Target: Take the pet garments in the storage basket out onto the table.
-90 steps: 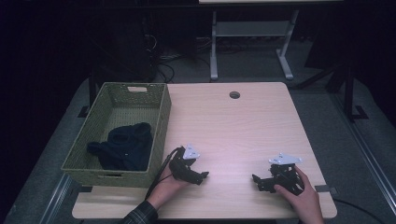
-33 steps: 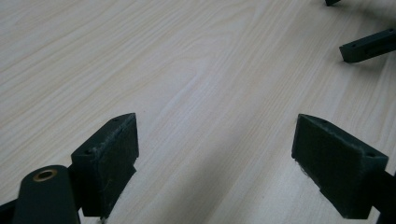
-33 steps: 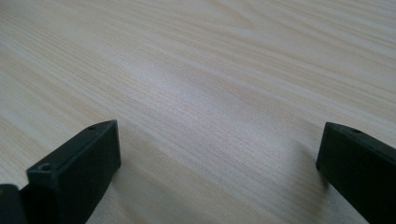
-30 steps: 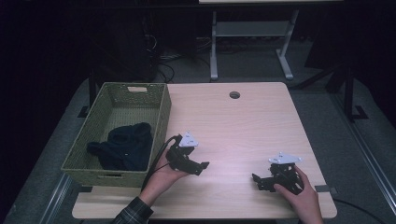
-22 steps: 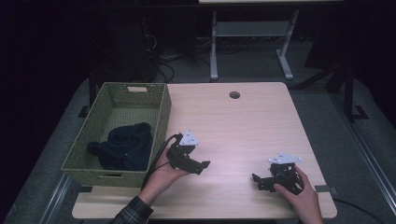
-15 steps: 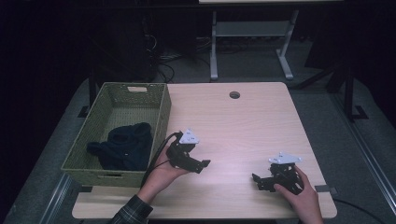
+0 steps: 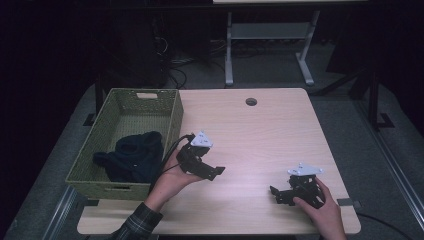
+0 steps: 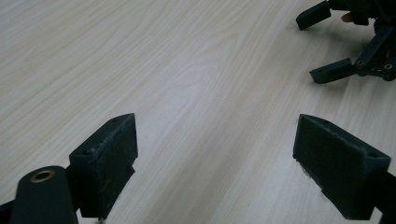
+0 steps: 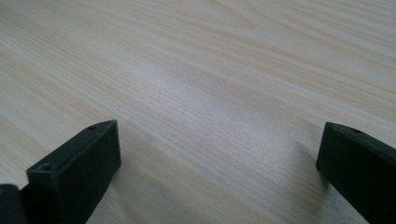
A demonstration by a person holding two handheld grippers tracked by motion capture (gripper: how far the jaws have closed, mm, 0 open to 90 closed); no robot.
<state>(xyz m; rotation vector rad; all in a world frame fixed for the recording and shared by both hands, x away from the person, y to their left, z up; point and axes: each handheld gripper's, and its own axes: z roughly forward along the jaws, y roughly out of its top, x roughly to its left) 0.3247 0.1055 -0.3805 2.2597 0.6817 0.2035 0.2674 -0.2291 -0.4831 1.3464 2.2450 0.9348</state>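
The dark garment (image 7: 134,156) lies bunched in the basket (image 7: 175,120) just beside the left gripper (image 7: 214,172), no clear long axis. Left and right gripper (image 7: 276,194) gape, released, over bare table (image 7: 260,135).

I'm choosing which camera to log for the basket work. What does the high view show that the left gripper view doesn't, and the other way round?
High view alone: the green basket at the table's left edge, the dark cloth lying in it, both hands, and the left gripper seen from outside. Left gripper view alone: the left gripper's pads close up, jaws standing wide apart with nothing between them. Both: the wooden table and the right gripper, jaws open.
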